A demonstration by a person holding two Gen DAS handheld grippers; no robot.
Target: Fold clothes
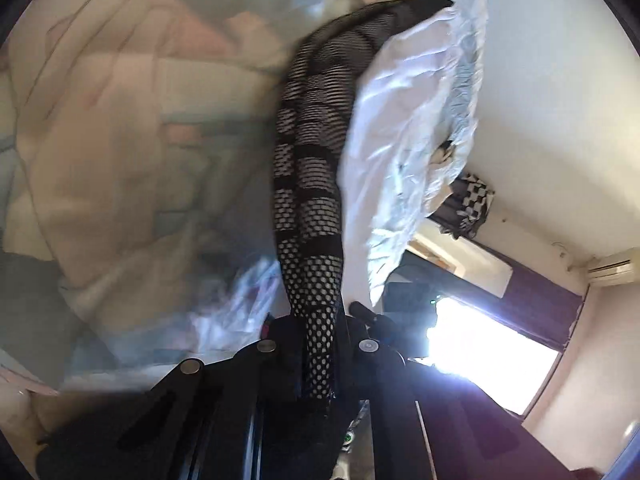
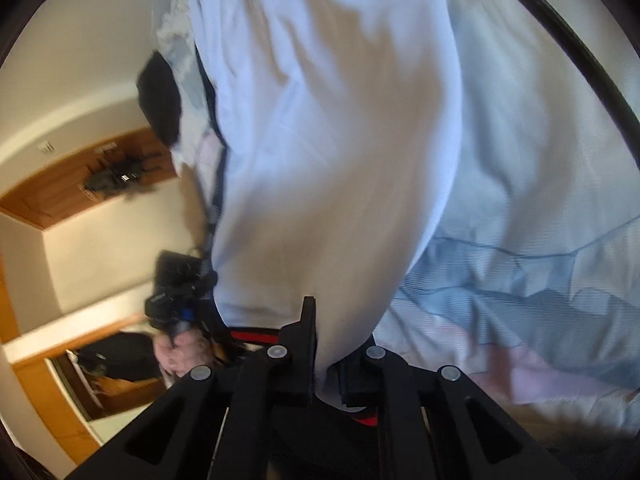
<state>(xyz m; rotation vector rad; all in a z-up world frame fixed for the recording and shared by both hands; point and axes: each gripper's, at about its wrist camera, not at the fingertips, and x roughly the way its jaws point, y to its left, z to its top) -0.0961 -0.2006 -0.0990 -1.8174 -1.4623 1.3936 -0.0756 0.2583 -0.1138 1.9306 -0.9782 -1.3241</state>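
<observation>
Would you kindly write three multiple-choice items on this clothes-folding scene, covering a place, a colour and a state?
1. Where does the black mesh garment lie against the white garment in the left wrist view?
A. To its left
B. To its right
C. Apart from it

2. What colour is the cloth held by the right gripper?
A. Red
B. White
C. Green

3. How do the left gripper's jaws stand?
A. Wide open, empty
B. Shut on the mesh
C. Out of view

Answers: 1 A, the mesh borders the white cloth's left edge; 2 B, pale white fabric rises from the jaws; 3 B, mesh runs between closed jaws.
</observation>
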